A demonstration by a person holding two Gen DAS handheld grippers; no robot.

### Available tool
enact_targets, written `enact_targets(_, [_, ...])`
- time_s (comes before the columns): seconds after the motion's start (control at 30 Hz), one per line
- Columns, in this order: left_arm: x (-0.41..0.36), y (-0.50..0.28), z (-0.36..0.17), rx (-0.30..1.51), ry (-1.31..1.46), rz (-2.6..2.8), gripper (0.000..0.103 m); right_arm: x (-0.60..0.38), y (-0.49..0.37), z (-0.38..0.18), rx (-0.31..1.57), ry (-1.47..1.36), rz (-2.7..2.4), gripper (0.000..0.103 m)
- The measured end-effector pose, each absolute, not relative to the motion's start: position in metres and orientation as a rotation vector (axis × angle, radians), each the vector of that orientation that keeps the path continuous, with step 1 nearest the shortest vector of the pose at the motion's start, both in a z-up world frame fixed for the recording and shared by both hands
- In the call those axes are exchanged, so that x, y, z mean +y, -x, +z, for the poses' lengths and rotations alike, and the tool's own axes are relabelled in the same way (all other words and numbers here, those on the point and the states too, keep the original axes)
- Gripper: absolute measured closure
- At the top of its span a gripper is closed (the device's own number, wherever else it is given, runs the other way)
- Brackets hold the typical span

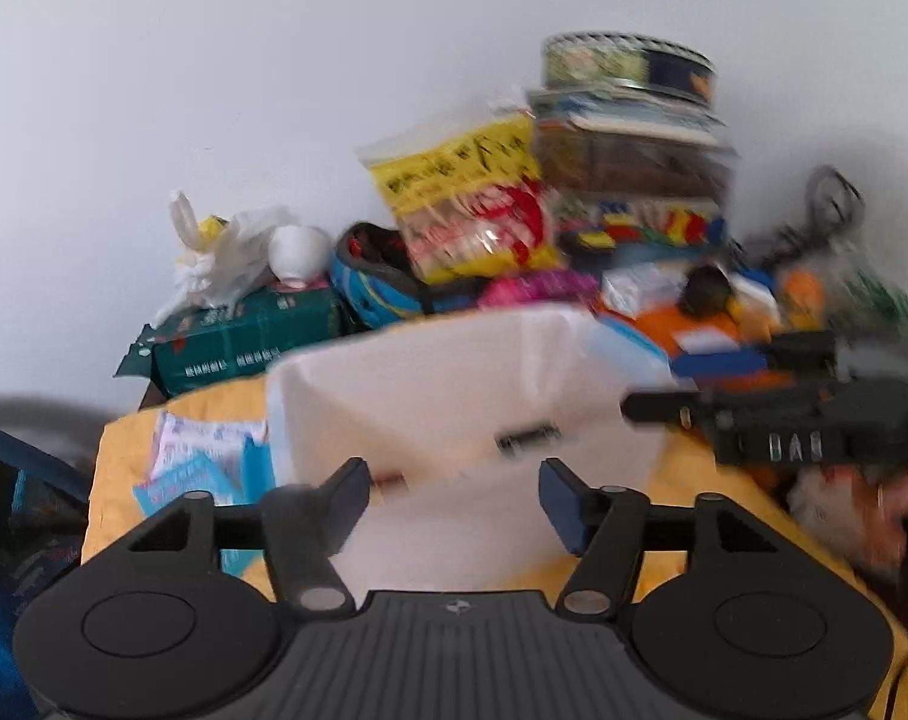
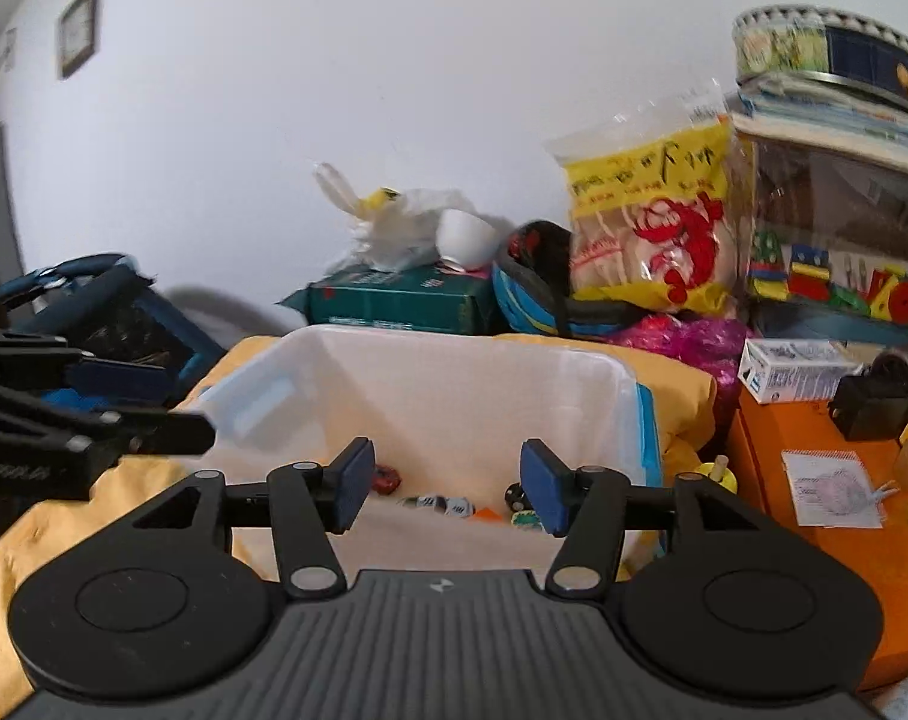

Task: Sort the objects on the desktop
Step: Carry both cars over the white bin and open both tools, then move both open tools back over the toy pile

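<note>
Drop step, by my read: left gripper jaws wide, nothing between them; right gripper also parted and empty, both over the white bin. Small toys lie on its floor just ahead of the right pads. Next: fetch another item, probably from the orange surface to the right. No writing legible; snack bag text blurred

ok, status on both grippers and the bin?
Left gripper open, empty. Right gripper open, empty, over white plastic bin. Small toys on the bin floor. Nothing blocking.
</note>
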State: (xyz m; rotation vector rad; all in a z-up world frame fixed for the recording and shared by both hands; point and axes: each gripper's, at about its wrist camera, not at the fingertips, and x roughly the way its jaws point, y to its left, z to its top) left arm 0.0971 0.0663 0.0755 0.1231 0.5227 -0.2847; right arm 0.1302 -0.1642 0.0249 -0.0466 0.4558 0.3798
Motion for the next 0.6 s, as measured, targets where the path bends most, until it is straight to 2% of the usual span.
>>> enact_targets(0.1, [0.062, -0.072, 0.051, 0.607, -0.140, -0.302, 0.036, -0.171, -0.108, 0.017, 0.452, 0.097, 0.406, 0.043])
enact_targets(0.23, [0.057, -0.045, 0.014, 0.720, -0.116, -0.304, 0.036, -0.182, -0.079, -0.008, 0.562, 0.105, 0.458, 0.035])
enact_targets(0.43, [0.049, -0.027, -0.024, 0.826, -0.114, -0.302, 0.036, -0.180, -0.022, -0.049, 0.696, 0.206, 0.518, 0.044])
enact_targets(0.6, [0.038, -0.042, -0.035, 0.859, -0.078, -0.295, 0.037, -0.166, 0.003, -0.073, 0.737, 0.325, 0.466, 0.044])
